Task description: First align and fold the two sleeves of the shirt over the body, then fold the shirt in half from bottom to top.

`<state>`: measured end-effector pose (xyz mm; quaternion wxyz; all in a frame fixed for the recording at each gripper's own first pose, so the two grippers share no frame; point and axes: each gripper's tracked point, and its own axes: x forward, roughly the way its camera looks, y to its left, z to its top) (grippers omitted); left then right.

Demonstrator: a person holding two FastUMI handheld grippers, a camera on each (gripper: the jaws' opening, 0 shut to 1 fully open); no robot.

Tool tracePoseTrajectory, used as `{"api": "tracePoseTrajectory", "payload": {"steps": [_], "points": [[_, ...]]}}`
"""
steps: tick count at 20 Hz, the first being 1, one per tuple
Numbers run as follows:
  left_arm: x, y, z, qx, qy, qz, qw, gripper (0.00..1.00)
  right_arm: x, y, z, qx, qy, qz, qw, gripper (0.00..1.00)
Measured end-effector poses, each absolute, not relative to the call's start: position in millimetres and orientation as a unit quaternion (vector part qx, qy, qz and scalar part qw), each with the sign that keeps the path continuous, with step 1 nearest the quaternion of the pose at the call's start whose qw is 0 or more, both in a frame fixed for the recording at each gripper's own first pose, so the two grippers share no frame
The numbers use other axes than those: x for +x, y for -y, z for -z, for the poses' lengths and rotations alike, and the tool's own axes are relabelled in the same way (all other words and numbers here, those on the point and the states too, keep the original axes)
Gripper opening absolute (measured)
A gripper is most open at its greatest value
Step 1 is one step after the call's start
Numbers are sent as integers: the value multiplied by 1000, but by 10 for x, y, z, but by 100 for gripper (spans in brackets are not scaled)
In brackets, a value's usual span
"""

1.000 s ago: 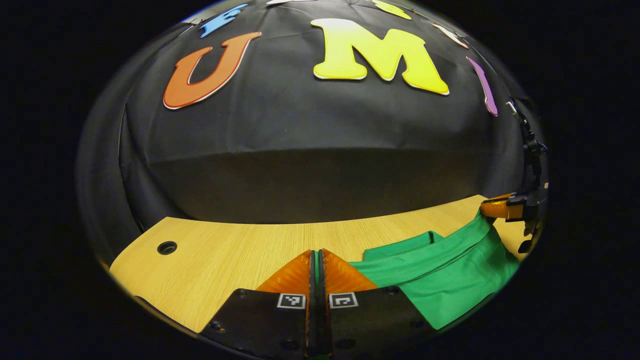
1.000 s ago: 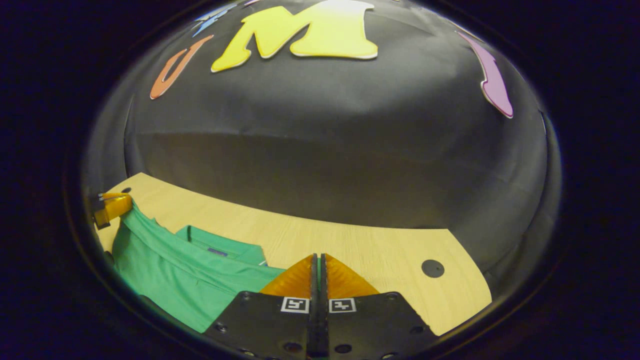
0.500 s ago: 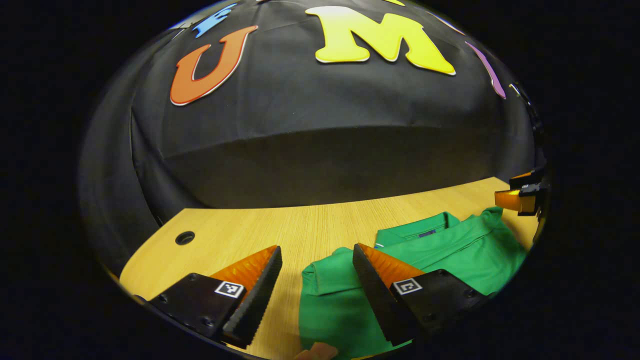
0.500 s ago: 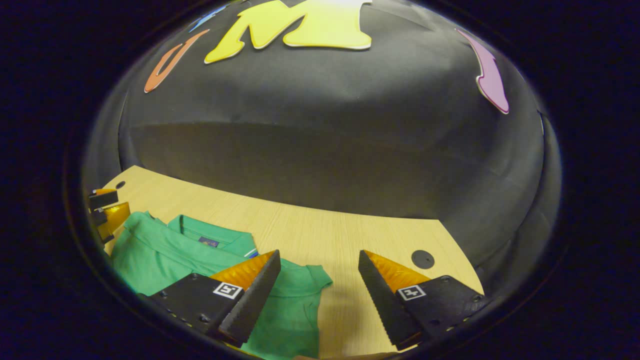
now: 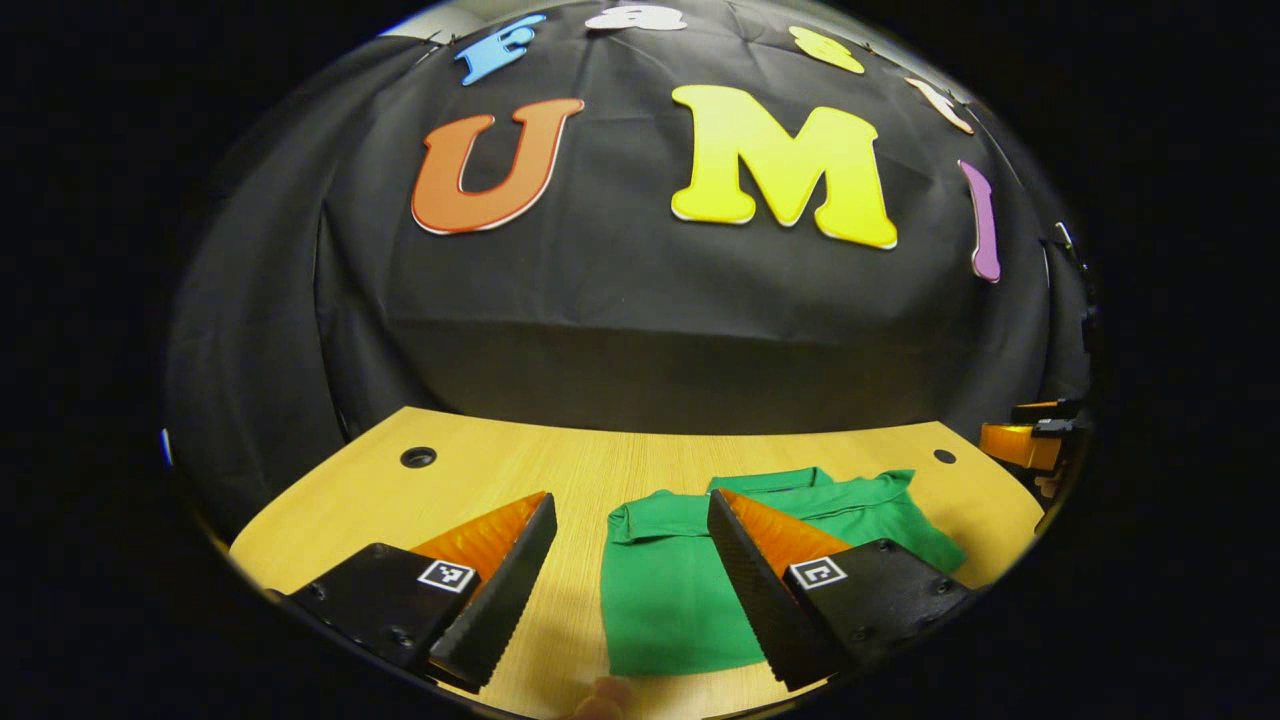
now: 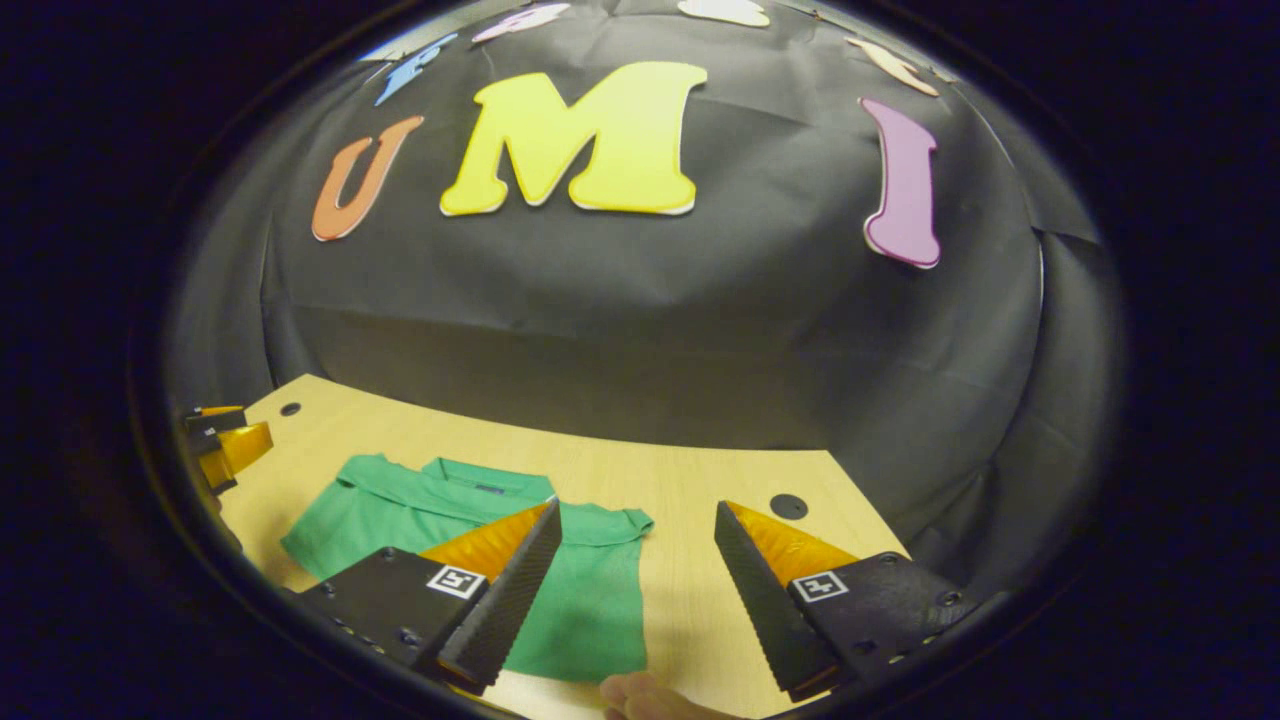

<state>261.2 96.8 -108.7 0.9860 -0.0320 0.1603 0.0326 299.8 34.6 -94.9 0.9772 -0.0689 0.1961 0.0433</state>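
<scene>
**Both grippers spread and lifted clear of the folded shirt**

Your left gripper [image 5: 630,510] has its jaws wide apart with nothing between them; a second ago they were pressed together on green cloth, and half a second ago they had already let go; your right gripper [image 6: 637,515] tells the same story, jaws spread and holding nothing. Since the last frame both have drawn back and up, so more of the table [image 5: 480,480] shows around the shirt [image 5: 670,600]. The shirt lies flat on the wood, folded, its collar toward the black cloth wall [image 5: 640,300]; in the left gripper view it sits under and beside your right-hand finger; in the right gripper view [image 6: 590,600] it sits under your left-hand finger. Bare wood runs on either side of it; a round hole [image 5: 418,457] marks the far left corner, another [image 6: 788,506] the far right. The table's far edge meets the wall just behind the collar. A fingertip [image 6: 640,693] shows at the bottom rim.
</scene>
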Motion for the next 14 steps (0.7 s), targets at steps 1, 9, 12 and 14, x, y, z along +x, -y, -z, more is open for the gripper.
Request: {"api": "tracePoseTrajectory", "payload": {"steps": [1, 9, 12, 14], "points": [[2447, -949, 994, -34, -153, -32, 987, 98, 2855, -336, 846, -67, -186, -42, 979, 97], [1145, -556, 489, -27, -93, -16, 995, 96, 1481, -382, 372, -45, -122, -66, 989, 95], [699, -509, 463, -29, -80, -19, 996, 96, 937, -343, 328, -59, -90, -62, 992, 95], [402, -482, 488, -25, -80, -17, 996, 96, 569, -293, 356, -57, -86, -57, 993, 95]]}}
